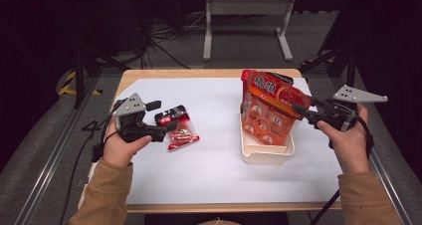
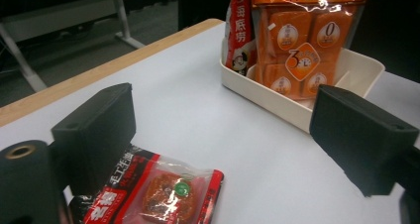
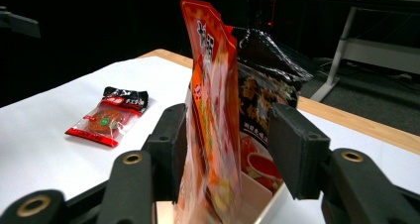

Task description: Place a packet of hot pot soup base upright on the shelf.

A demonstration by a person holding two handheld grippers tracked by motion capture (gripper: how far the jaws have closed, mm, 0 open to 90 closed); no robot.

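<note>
A white sheet covers the wooden surface, dark floor beyond. Nearest, the left claw stands wide over the small red-and-black clear snack packet lying flat, one jaw at its black end, nothing gripped. Farther right, the right claw has its jaws parted either side of the tall orange bag of wrapped cakes, upright in the cream plastic tray against a darker bag; I'd draw that claw straight back so the bag stays standing.
</note>
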